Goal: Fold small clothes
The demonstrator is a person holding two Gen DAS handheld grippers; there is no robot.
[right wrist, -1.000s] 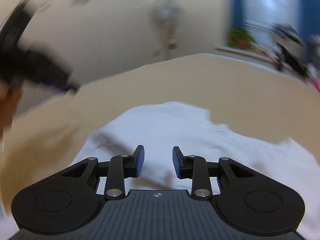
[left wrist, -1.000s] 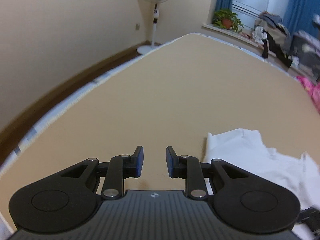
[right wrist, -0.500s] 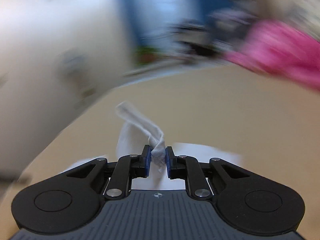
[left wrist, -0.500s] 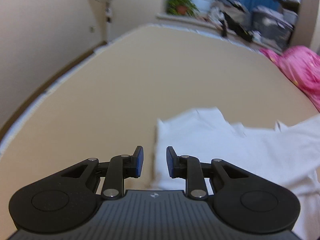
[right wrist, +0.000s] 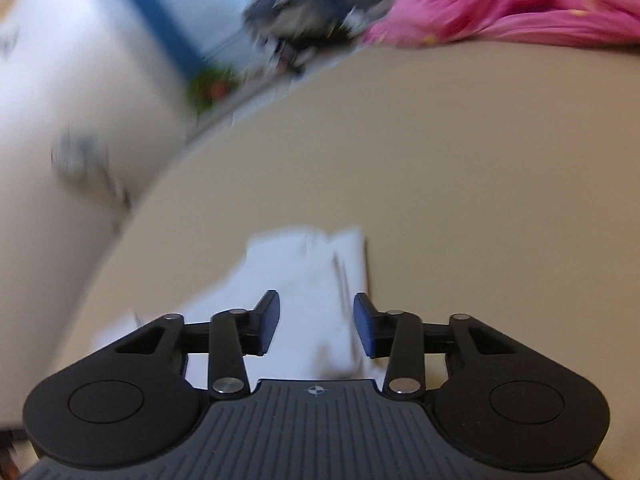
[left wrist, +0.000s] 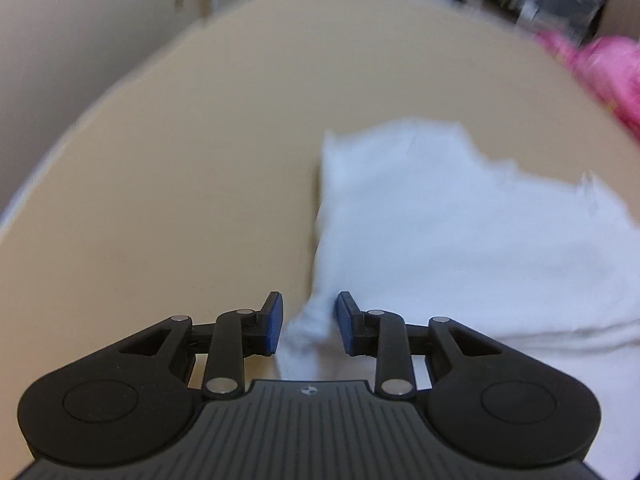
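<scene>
White garment lies on the tan bed, between both grippers' parted jaws.

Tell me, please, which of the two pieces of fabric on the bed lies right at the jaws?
The white garment, spread on the tan bed, reaches between the left gripper's open jaws; the pink fabric lies at the far edge.

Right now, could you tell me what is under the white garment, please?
The white garment lies on the tan bed sheet, which shows all around it. Whatever sits directly beneath the cloth is covered, so I cannot tell.
</scene>
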